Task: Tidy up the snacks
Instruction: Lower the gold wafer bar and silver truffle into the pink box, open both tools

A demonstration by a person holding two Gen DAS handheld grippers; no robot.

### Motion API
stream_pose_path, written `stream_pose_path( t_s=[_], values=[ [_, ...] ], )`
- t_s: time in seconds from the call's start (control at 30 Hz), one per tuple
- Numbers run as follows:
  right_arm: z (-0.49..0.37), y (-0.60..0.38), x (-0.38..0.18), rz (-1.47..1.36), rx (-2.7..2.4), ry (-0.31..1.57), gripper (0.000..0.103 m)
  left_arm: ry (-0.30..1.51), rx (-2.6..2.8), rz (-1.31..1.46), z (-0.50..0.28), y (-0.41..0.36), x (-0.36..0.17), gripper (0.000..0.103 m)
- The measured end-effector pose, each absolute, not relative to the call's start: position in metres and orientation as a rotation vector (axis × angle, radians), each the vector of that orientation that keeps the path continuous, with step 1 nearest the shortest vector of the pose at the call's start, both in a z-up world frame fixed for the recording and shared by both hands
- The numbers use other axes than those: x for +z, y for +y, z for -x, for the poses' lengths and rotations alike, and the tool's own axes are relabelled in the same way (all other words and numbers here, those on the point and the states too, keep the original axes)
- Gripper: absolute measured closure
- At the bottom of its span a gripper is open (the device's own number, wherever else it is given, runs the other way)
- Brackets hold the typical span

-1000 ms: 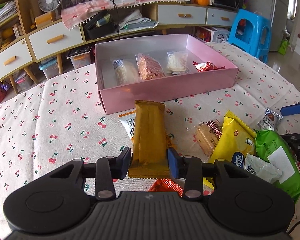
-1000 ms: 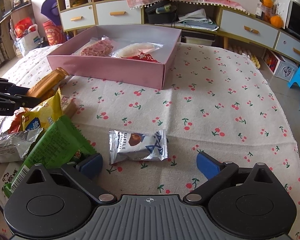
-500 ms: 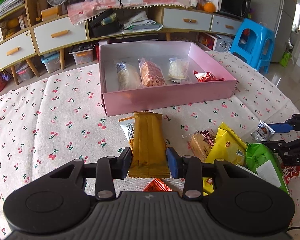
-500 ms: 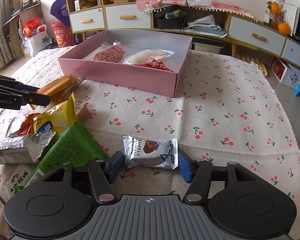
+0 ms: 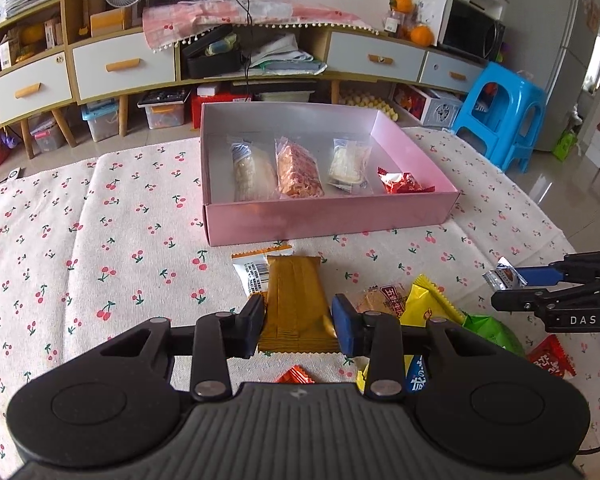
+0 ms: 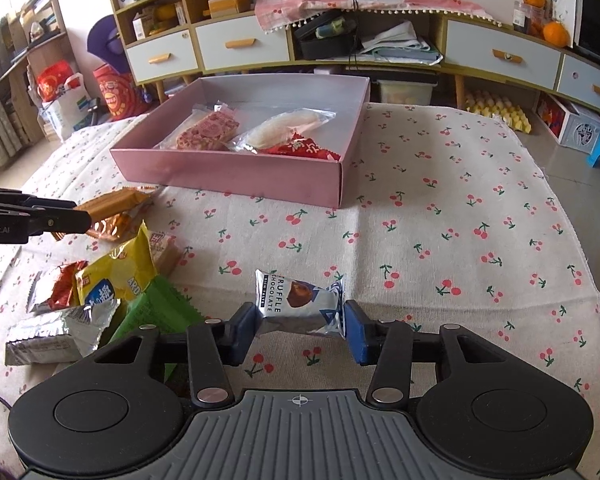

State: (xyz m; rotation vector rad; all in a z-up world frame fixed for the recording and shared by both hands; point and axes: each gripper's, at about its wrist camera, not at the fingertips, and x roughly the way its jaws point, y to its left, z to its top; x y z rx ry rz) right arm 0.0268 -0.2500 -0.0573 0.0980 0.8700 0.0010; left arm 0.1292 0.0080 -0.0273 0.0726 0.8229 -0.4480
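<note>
My left gripper (image 5: pixel 298 326) is shut on a golden-brown snack bar (image 5: pixel 296 300) and holds it above the cherry-print tablecloth; it shows from the side in the right wrist view (image 6: pixel 112 210). My right gripper (image 6: pixel 300 330) is shut on a silver truffle chocolate packet (image 6: pixel 298 304), lifted off the cloth; it also shows in the left wrist view (image 5: pixel 504 276). A pink box (image 5: pixel 328 220) stands ahead and holds several wrapped snacks.
A pile of loose snacks lies between the grippers: a yellow bag (image 6: pixel 116 276), a green bag (image 6: pixel 156 316), a silver packet (image 6: pixel 56 336), a cracker pack (image 5: pixel 384 300). A white barcode packet (image 5: pixel 252 272) lies under the bar. Cabinets and a blue stool (image 5: pixel 500 120) stand beyond the table.
My right gripper closed on the truffle chocolate packet and lifted it. My left gripper rose with the golden bar in its grip.
</note>
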Motion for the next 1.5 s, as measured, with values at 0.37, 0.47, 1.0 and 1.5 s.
stream_pose_path(
  t_s=[0.37,0.47,1.0,1.5],
  values=[
    [-0.050,-0.245,-0.036,-0.201,-0.001,0.848,0.058,0.789,-0.459,-0.020,-0.124,0.010,-0.012,0.070],
    [-0.057,-0.243,-0.030,-0.225,0.001,0.841,0.058,0.776,-0.459,-0.004,-0.124,0.010,-0.007,0.071],
    [-0.103,-0.239,-0.013,-0.388,-0.027,0.798,0.058,0.701,-0.369,0.116,-0.147,0.015,0.006,0.071],
    [-0.145,-0.249,-0.022,-0.632,-0.014,0.742,0.058,0.652,-0.280,0.174,-0.187,0.003,-0.013,0.070]
  ],
)
